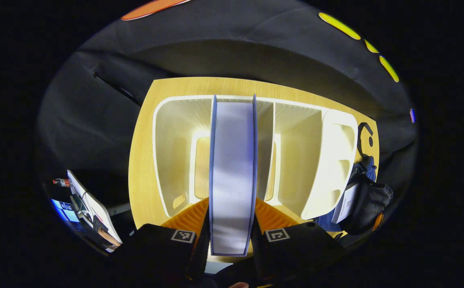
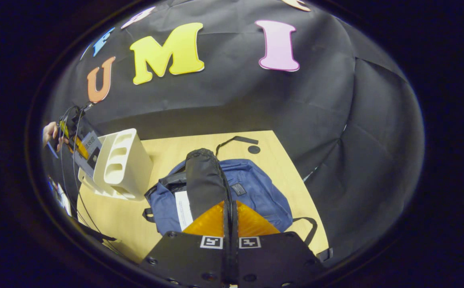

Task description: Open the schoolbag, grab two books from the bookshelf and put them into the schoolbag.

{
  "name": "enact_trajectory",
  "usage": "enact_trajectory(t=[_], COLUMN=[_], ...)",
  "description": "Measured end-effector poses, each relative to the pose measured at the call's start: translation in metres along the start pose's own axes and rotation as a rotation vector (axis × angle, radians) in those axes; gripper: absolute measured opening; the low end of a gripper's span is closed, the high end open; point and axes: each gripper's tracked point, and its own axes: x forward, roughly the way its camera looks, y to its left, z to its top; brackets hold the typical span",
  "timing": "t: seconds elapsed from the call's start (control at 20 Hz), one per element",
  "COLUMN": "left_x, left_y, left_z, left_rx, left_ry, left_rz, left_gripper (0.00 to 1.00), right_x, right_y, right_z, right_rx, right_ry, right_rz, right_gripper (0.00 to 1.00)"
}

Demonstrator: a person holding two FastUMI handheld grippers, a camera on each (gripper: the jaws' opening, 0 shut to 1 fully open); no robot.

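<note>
Book [image 1: 232, 176]: clamped between the left gripper [image 1: 232, 236] fingers, standing edge-up along the centre of the left gripper view, from 6 o'clock toward 12. It appears to be mid-lift over the shelf; I cannot tell whether its far end touches the rack.

Left gripper: clenched on the book, one finger on each cover, low on its near end.

Right gripper [image 2: 230, 224]: closed on a black flap [image 2: 205, 180] of the bag, pinching what looks like the zipper edge and holding it up, at 6 o'clock in the right gripper view.

Bag [image 2: 256, 192]: blue, lying on the table [image 2: 175, 150] just past the right gripper. A white sheet or book edge [image 2: 183, 210] shows in the opening at 7 o'clock, so I'd judge one book may already be in; I can't be sure.

Shelf [image 1: 296, 152]: white rack with upright dividers, beyond the book in the left gripper view; from the right gripper it stands at 9 o'clock, just beside the bag.

Step in hand: carrying this book from shelf to bag, by my reading.

Doing it well: lift straight until clear of the dividers, keep the squeeze firm because the hold is near one end and the book could swing, then bring it toward the bag, turning it to line up with the mouth.

Right side's job: keep the flap raised and taut, mouth wide.

Risk: catching a divider and tipping the rack.
</note>
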Motion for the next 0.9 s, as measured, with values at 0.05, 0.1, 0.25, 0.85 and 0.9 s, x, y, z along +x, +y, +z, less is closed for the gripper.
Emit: enact_trajectory(t=[0.05, 0.1, 0.25, 0.85, 0.9], left_x=[0.0, -0.001, -0.01, -0.127, -0.136], left_y=[0.0, -0.001, 0.001, 0.023, 0.024], left_z=[-0.001, -0.002, -0.007, -0.061, -0.067], left_rx=[-0.008, -0.018, -0.047, -0.07, -0.087], left_ry=[0.001, 0.004, -0.003, -0.184, -0.198], left_rz=[-0.001, -0.004, -0.005, -0.118, -0.142], left_gripper=[0.47, 0.46, 0.45, 0.41, 0.41], right_x=[0.0, -0.001, -0.001, -0.004, -0.005], right_y=[-0.001, -0.001, -0.002, 0.004, 0.005], right_z=[-0.001, -0.001, -0.001, -0.009, -0.009], right_rx=[0.0, 0.001, 0.0, -0.016, -0.018], right_ry=[0.0, -0.002, -0.004, -0.017, -0.017], right_rz=[0.002, 0.005, 0.009, 0.051, 0.056], right_gripper=[0.0, 0.0, 0.0, 0.0, 0.0])
